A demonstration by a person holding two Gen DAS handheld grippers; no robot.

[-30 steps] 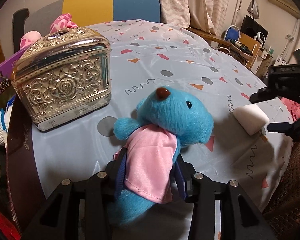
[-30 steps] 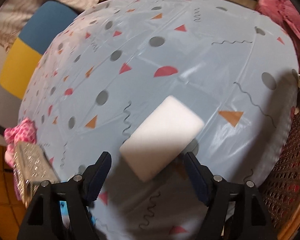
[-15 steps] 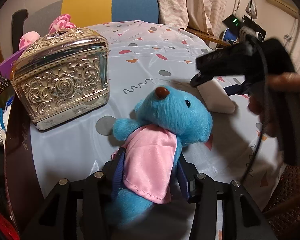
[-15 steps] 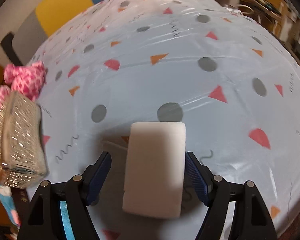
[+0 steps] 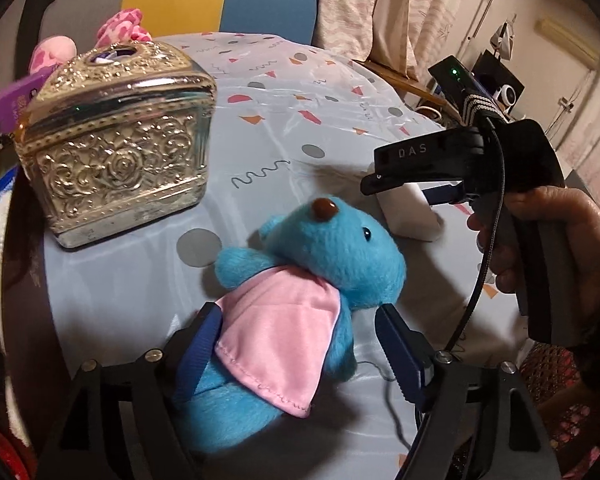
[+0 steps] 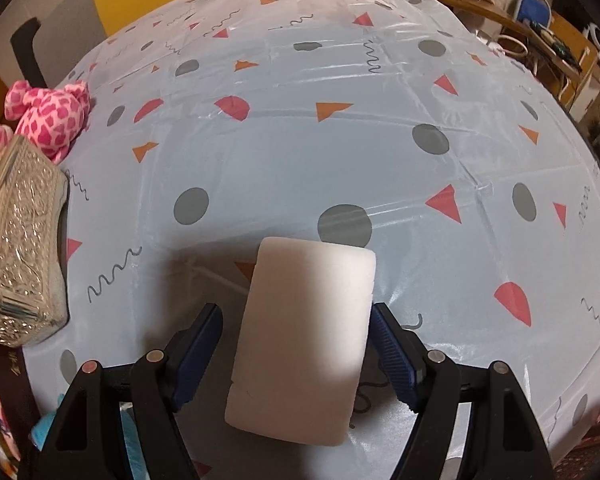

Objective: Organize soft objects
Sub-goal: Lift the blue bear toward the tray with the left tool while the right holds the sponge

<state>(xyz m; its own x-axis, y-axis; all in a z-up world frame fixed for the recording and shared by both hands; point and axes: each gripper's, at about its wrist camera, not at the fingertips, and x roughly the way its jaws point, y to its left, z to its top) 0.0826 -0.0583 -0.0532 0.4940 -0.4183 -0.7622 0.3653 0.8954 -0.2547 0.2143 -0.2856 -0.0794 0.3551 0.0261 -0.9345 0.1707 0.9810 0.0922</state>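
Opening around the blue bear (image 5: 300,300), the left gripper (image 5: 300,344) hides its legs; the right gripper (image 6: 296,352) straddles the sponge (image 6: 300,336), spread.

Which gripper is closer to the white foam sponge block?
Right. The right gripper straddles the white foam sponge block, pads not pressing. The left gripper is opening around the blue plush bear beside it.

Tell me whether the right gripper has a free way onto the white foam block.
Probably yes: the right gripper already straddles the white foam block, open, with nothing in between.
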